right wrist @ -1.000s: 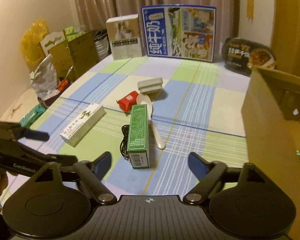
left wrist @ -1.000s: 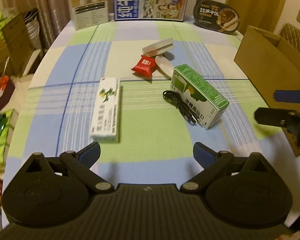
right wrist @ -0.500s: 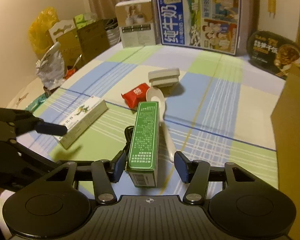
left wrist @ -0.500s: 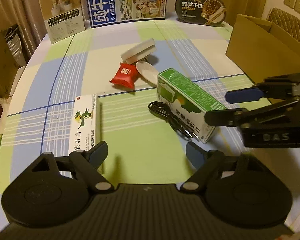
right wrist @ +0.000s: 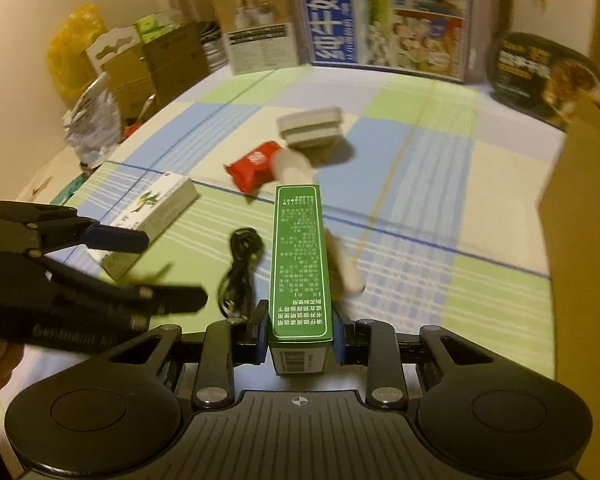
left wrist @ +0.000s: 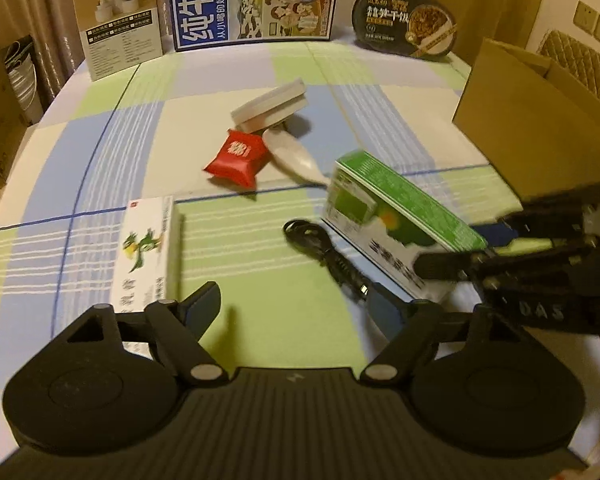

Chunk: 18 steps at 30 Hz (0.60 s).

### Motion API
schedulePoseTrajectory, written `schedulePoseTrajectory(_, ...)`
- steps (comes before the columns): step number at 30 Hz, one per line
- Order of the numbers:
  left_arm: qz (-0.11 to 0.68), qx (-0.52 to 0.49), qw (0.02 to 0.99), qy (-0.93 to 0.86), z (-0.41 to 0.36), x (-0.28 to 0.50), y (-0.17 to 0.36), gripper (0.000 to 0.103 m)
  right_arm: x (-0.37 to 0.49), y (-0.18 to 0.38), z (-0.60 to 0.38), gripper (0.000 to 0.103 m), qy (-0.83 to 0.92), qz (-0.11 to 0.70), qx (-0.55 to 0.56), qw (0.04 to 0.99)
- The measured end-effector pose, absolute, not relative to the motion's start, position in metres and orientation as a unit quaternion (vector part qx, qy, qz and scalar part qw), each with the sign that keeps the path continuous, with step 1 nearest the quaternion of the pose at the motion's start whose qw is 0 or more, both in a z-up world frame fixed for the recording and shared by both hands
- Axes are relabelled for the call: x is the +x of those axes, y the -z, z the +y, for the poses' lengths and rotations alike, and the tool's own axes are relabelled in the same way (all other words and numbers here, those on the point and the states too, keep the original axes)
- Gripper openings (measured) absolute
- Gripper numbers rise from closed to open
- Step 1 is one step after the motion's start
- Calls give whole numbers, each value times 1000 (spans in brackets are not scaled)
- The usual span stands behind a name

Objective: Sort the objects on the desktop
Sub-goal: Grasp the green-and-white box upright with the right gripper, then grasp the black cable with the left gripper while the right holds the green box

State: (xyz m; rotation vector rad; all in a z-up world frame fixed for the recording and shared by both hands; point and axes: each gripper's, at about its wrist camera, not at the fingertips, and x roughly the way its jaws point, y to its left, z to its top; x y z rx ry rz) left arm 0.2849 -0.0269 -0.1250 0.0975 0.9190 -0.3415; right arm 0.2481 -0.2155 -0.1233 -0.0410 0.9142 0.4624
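Gripping green box [right wrist: 300, 264] at its near end with right gripper [right wrist: 300, 340], mid-table beside black cable [right wrist: 236, 268]. Closing left gripper [left wrist: 296, 308], nothing between its jaws. Lifting level toward cardboard box [left wrist: 528, 120], keeping grip square.

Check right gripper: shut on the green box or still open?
Shut on it. In the right wrist view the right gripper has both pads pressed against the sides of the green box at its near end.
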Motion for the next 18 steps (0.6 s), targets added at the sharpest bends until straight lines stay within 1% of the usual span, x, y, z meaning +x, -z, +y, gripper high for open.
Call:
schedulePoseTrajectory(2,441,35,881,167,-31,289,127,70,244,122,-223,27,-210,440,-18,873)
schedulePoseTrajectory(4,446,24,879,169,-36,295,130,62,242,120,-227,27,-203,440,-25,875)
schedulePoseTrajectory(5,449,18,877,170,-38,298,132,60,241,119,-229,27,-201,439,-29,875)
schedulePoseTrajectory(7,456,4,873,173,-42,304,137,47,240,119,-232,27,-200,439,-31,876)
schedulePoseTrajectory(8,460,-3,871,173,-44,307,139,44,239,119,-233,27,-199,439,-30,876)
schedulePoseTrajectory(9,464,-6,869,171,-46,310,142,37,238,119,-234,27,-198,439,-30,876)
schedulePoseTrajectory(12,465,-12,869,168,-50,318,148,33,237,120,-235,27,-198,438,-34,876)
schedulePoseTrajectory(14,464,-5,870,164,-52,320,149,26,234,119,-235,27,-198,438,-38,876)
schedulePoseTrajectory(15,465,-6,870,164,-52,320,149,19,233,119,-234,27,-197,438,-39,876)
schedulePoseTrajectory(17,470,5,867,165,-51,315,148,17,227,119,-235,27,-198,440,-36,875)
schedulePoseTrajectory(18,471,16,866,166,-52,313,146,14,224,118,-237,27,-198,441,-32,875)
